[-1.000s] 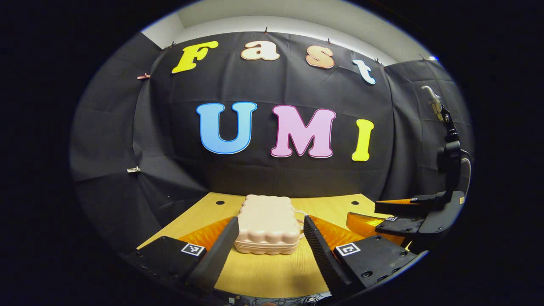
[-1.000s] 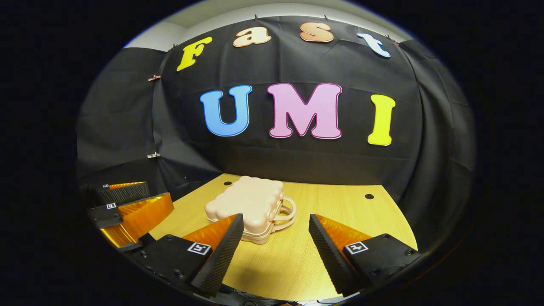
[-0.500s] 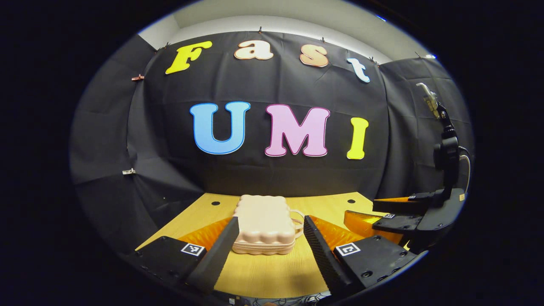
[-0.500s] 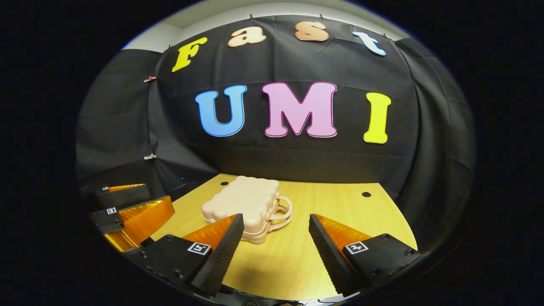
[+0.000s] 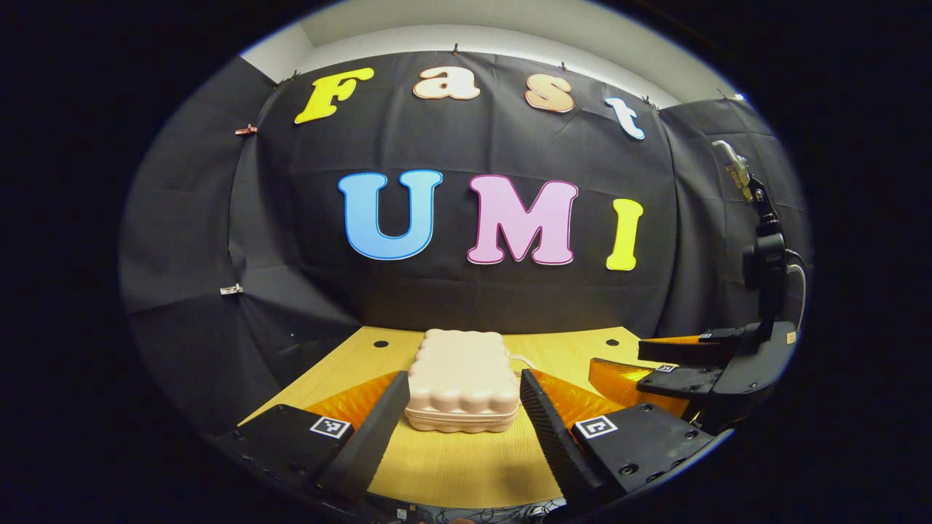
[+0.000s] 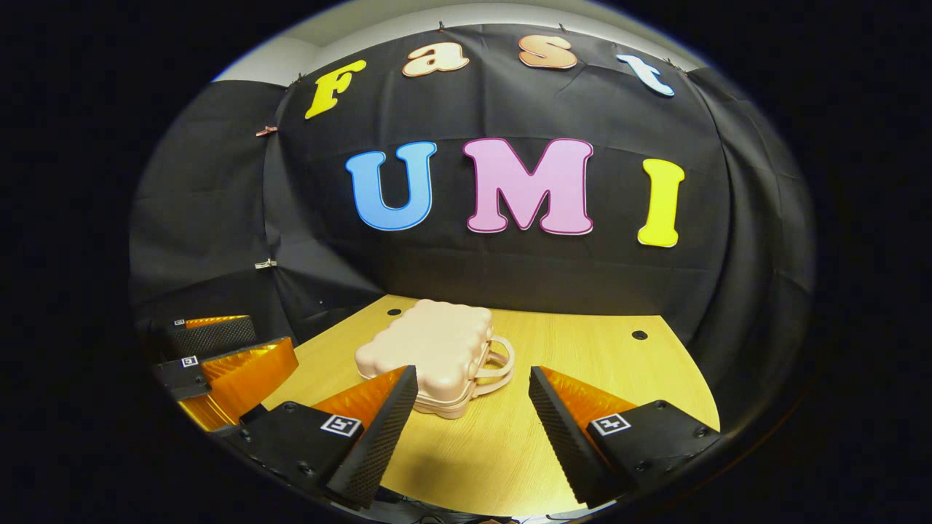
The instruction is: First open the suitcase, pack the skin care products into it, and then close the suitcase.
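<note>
The left tongs [image 5: 459, 407] are spread apart, the closed suitcase [image 5: 461, 378] lying flat on the counter [image 5: 451, 466] just ahead between their tips. It looks a light, rigid, slick shell; best gripped at the handle [image 6: 494, 362], left of the gaping right tongs [image 6: 473, 418].

suitcase [image 5: 461, 378] lid down, contents hidden. left gripper view: its handle mostly behind the shell and a finger [image 5: 547, 429]. right gripper view: near left corner of suitcase [image 6: 429, 353] behind a finger [image 6: 378, 437]. table [image 6: 582, 364] near edge cut off.
</note>
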A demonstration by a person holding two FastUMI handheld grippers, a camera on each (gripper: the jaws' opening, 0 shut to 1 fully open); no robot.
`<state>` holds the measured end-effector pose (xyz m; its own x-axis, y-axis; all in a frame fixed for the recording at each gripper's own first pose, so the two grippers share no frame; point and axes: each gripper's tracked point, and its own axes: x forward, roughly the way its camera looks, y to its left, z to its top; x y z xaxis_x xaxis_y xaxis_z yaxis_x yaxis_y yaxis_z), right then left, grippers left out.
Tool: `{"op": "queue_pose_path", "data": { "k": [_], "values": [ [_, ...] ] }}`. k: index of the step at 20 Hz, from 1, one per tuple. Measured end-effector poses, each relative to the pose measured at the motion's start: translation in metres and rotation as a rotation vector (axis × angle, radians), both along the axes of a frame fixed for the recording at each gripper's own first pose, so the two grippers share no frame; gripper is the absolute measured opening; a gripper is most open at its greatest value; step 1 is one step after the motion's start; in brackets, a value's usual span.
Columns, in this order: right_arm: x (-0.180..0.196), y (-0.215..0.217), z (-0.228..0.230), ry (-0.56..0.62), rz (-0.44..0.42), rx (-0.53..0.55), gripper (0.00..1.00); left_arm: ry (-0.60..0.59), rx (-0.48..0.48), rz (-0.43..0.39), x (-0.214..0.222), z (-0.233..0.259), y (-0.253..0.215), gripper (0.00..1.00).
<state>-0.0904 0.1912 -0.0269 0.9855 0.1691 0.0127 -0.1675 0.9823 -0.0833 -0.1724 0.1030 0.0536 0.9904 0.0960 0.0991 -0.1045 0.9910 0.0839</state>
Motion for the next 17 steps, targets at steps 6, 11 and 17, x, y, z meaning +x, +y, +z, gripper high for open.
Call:
{"op": "queue_pose_path", "data": {
  "k": [6, 11, 17],
  "values": [
    [0.0, 0.005, 0.0, -0.004, 0.009, 0.001, 0.98, -0.007, 0.02, 0.0, -0.003, 0.001, -0.001, 0.96],
    [-0.001, 0.003, 0.0, -0.005, 0.003, 0.008, 0.98, -0.004, 0.012, 0.002, -0.004, -0.001, 0.003, 0.96],
    [-0.006, 0.0, -0.005, 0.0, -0.01, 0.006, 0.98, 0.012, -0.004, -0.005, -0.005, -0.008, 0.003, 0.96]
  ]
}}
